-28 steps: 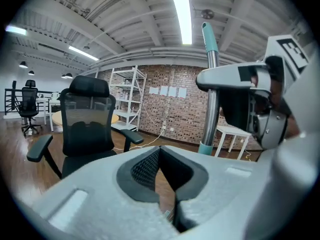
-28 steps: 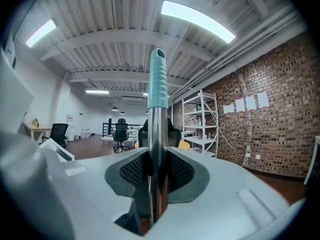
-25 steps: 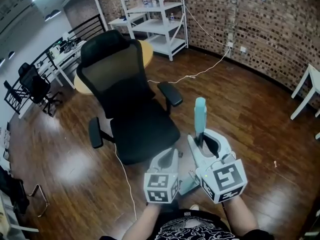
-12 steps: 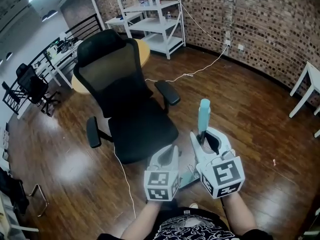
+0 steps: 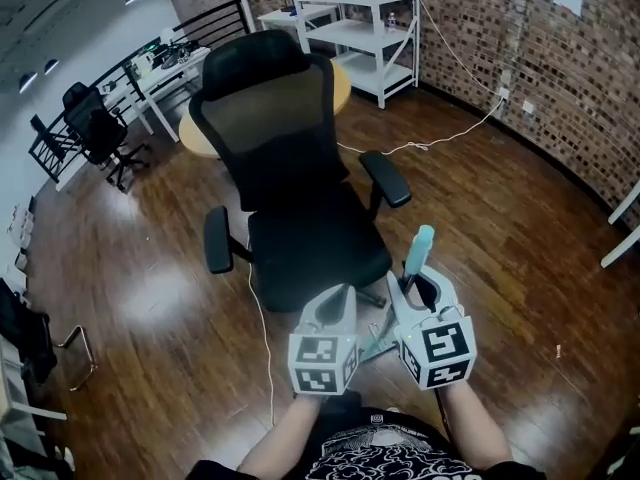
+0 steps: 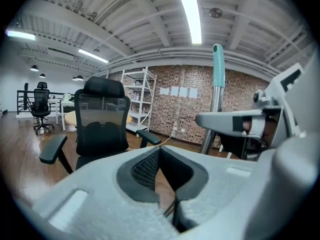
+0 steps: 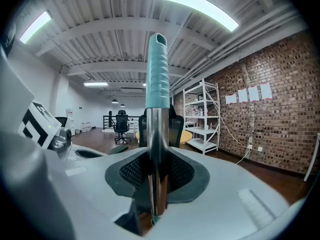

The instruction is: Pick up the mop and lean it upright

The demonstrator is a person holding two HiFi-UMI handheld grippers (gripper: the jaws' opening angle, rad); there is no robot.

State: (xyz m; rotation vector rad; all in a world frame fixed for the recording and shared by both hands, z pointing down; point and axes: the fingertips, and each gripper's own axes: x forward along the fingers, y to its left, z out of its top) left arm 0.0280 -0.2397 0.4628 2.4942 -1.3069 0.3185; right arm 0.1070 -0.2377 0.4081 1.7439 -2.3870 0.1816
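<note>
The mop has a metal pole with a teal grip [image 5: 420,248], and it stands nearly upright. My right gripper [image 5: 415,286] is shut on the pole, which runs up between the pads [image 7: 157,169]. The teal mop head [image 5: 375,346] shows low down between the two grippers, near the floor. My left gripper [image 5: 340,300] hovers just left of the pole, shut and empty, its pads meeting at the tip [image 6: 159,151]. In the left gripper view the mop pole [image 6: 214,99] rises behind the right gripper [image 6: 235,121].
A black office chair [image 5: 300,198] stands right ahead of the grippers, its armrest [image 5: 385,178] close to the mop's grip. A white cable [image 5: 262,338] trails across the wooden floor. Behind the chair are a round yellow table [image 5: 342,80], white shelves [image 5: 365,28] and a brick wall [image 5: 540,68].
The head view has swung, so the chair now lies closer to the grippers. The right gripper still holds the pole, which looks more upright. The left gripper stays beside it.
</note>
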